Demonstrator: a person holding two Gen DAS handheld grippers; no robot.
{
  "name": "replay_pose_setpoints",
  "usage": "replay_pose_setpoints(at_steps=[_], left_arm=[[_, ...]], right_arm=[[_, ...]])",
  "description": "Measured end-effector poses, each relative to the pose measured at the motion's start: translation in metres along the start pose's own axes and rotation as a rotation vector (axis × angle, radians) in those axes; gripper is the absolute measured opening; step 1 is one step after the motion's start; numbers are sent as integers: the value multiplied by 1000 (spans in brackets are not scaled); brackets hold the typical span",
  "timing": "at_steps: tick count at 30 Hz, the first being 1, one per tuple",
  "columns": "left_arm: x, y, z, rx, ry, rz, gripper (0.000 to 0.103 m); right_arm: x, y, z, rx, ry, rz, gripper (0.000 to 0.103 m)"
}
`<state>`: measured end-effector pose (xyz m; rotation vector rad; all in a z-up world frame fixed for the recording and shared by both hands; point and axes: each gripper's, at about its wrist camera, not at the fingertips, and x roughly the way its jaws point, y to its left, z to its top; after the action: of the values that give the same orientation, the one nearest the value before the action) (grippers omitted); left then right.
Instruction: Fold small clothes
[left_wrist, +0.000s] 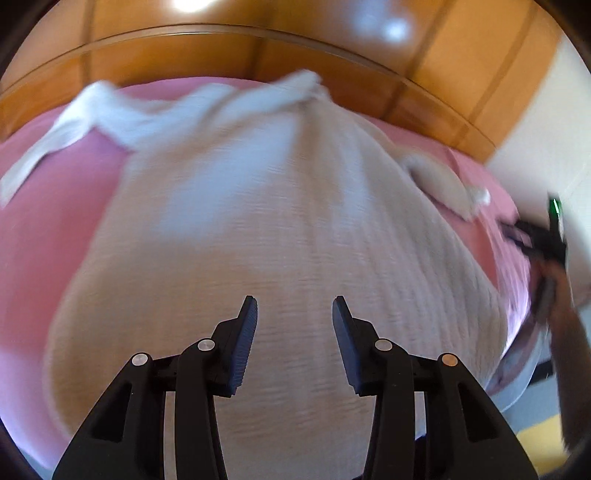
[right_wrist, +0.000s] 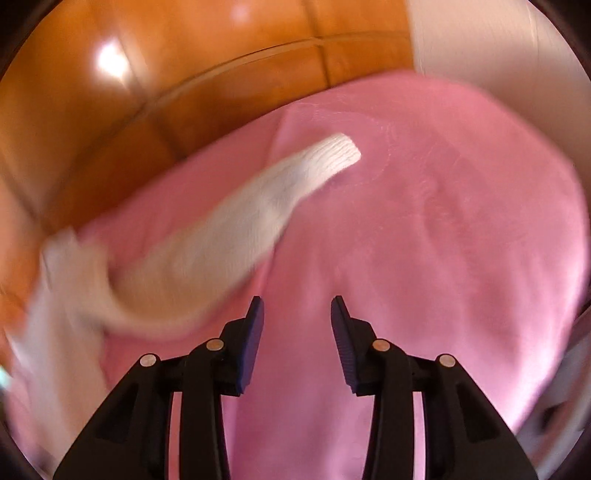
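A cream knitted sweater (left_wrist: 258, 221) lies spread flat on a pink bedcover (left_wrist: 48, 206), collar toward the wooden headboard, both views blurred by motion. My left gripper (left_wrist: 294, 314) hangs above the sweater's lower body, open, nothing between its fingers. One sleeve (left_wrist: 70, 129) reaches out to the left, the other sleeve (left_wrist: 447, 181) to the right. In the right wrist view that sleeve (right_wrist: 236, 229) runs up to a ribbed cuff (right_wrist: 340, 151). My right gripper (right_wrist: 297, 314) is open over bare pink cover (right_wrist: 424, 258) just right of the sleeve. It shows as a dark gripper (left_wrist: 543, 243) at the left view's right edge.
A glossy wooden headboard (left_wrist: 258, 48) runs along the far side of the bed (right_wrist: 147, 92). A pale wall (right_wrist: 498, 44) stands at the far right. The bed's right edge and the floor (left_wrist: 535, 435) show at lower right of the left wrist view.
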<state>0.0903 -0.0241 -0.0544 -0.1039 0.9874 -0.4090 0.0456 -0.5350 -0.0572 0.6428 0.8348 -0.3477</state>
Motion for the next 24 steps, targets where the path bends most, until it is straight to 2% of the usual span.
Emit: replay_pose_setpoints(at_steps=[3,6,8,9,10,11,12,15,19,24], left_arm=[[14,-26,2,74,19,-3,41],[28,-42,5,101,37,-30,41],[35,-49,5,113,45,-33,41],[37,-51,5,118,47,-35,41],[38,-52,5,123,50,-34,41],[39,-53,5,127,52,-32,41],[40,-52,5,129,54,-33,41],[41,-51,5,128,57,-43,41],[36,-46,0,128,58,-59,41],[31,-43,-1,122,55,-86,41]], right_arm=[[34,-7,26,159,32,148,51],[69,-8,43,260,76,226,54],[88,-7,47,284,115,240,51],[92,-3,48,276,120,235,43],[95,1,48,261,125,224,25],[94,5,50,248,128,213,14],[94,8,52,228,118,200,12],[59,20,52,170,77,236,11],[-16,23,55,156,-1,320,10],[-109,13,56,213,-115,376,10]])
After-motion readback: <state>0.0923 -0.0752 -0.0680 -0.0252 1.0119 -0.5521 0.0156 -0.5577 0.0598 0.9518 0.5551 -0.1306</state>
